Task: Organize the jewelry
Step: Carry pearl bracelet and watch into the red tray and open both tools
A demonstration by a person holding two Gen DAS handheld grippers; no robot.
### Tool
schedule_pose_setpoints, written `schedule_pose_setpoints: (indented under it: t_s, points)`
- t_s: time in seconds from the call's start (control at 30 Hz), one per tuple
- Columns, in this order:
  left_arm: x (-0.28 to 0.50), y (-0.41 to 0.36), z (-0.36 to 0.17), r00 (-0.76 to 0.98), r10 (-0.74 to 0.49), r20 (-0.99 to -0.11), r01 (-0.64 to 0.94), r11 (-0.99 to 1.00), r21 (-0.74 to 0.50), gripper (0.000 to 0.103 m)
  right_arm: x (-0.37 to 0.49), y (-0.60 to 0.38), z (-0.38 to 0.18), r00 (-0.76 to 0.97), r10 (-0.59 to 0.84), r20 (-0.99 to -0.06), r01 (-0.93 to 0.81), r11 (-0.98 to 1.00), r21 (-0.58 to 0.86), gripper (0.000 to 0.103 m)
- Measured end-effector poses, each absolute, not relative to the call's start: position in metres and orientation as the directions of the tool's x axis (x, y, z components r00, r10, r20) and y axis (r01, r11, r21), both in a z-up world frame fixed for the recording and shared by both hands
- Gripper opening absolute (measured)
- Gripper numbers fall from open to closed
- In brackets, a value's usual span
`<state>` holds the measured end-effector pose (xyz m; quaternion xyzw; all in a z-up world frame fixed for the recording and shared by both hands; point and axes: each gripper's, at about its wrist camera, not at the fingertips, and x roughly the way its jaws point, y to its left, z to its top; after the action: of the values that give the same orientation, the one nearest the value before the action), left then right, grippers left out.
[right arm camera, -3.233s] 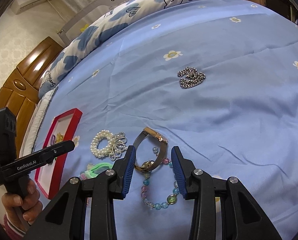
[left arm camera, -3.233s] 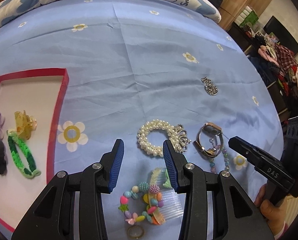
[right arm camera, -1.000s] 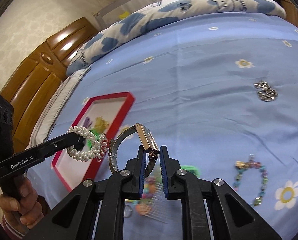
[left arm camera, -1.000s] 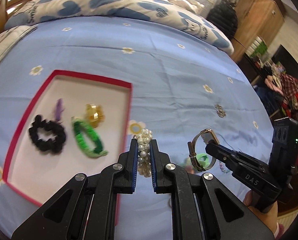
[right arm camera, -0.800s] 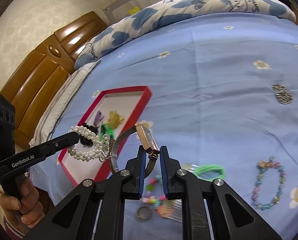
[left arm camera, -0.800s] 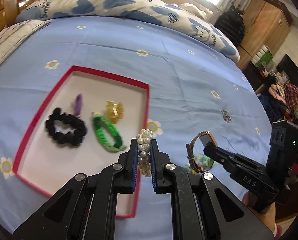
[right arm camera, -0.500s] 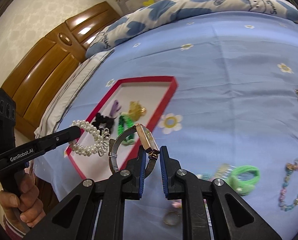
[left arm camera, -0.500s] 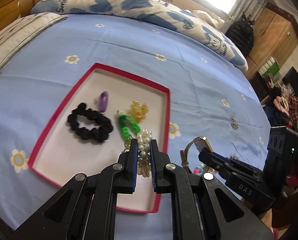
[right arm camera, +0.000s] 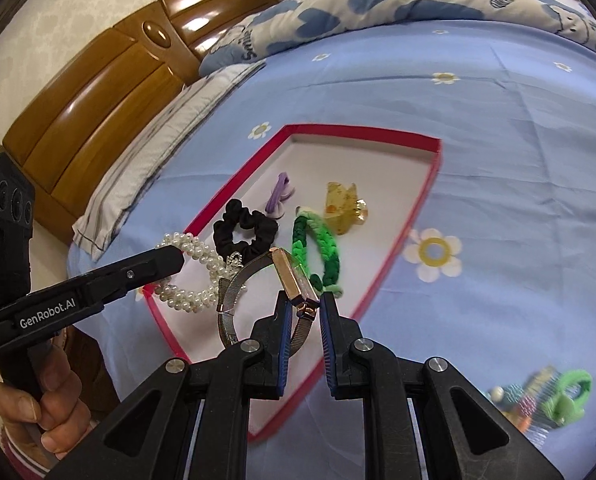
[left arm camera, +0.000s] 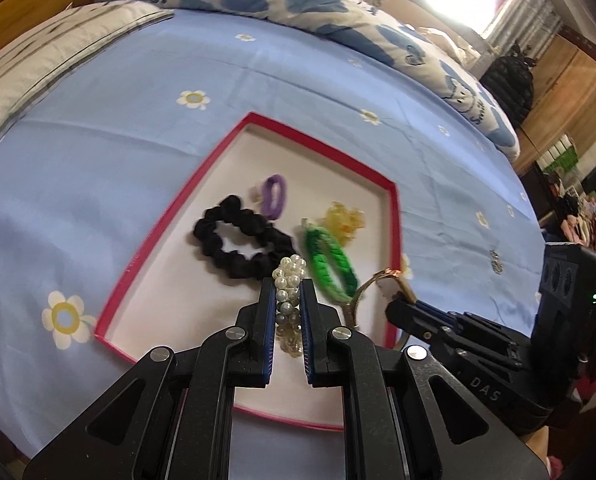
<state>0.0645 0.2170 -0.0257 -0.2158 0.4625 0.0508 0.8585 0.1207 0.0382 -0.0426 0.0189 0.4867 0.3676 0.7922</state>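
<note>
The left gripper [left arm camera: 288, 304] clamps a white pearl bracelet [left arm camera: 289, 285] above the red-rimmed white tray [left arm camera: 154, 220], its lower loop hidden between the pads. The right gripper [right arm camera: 301, 312] pinches a gold-cased mesh-strap watch [right arm camera: 294, 280] over the tray's near corner; blurred trinkets [right arm camera: 545, 400] lie on the blue bedsheet [right arm camera: 517, 160].

red-rimmed tray [left arm camera: 393, 216], black scrunchie [left arm camera: 242, 248], blue flowered sheet [left arm camera: 138, 92]

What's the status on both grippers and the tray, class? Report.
Left gripper shut on pearls, over tray. Right gripper shut on watch, over tray's near side. Scrunchie and green band lie below.
</note>
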Motion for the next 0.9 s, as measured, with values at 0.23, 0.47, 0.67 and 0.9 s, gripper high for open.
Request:
schedule_pose_setpoints:
  t_s: [0.23,0.47,0.67,0.9]
  points:
    - [0.071,0.239,-0.043,0.541,-0.076,-0.838,-0.326,0.899,-0.292,0.010,0.131,0.058,-0.054,0.241,0.572,-0.784,-0.572,0.736,0.361,0.014]
    - [0.079,0.253,-0.066,0.497,-0.043,-0.866,-0.362,0.898,-0.252,0.010,0.140,0.072,-0.072,0.232,0.519,-0.823,-0.575,0.755,0.314,0.014]
    - [0.081,0.254,-0.074,0.476,-0.042,-0.878,-0.371,0.896,-0.244,0.010,0.142,0.077,-0.073,0.235,0.508,-0.829,-0.592,0.751,0.292,0.015]
    - [0.082,0.252,-0.077,0.457,-0.035,-0.889,-0.379,0.896,-0.230,0.021,0.142,0.080,-0.073,0.228,0.508,-0.831,-0.596,0.747,0.294,0.019]
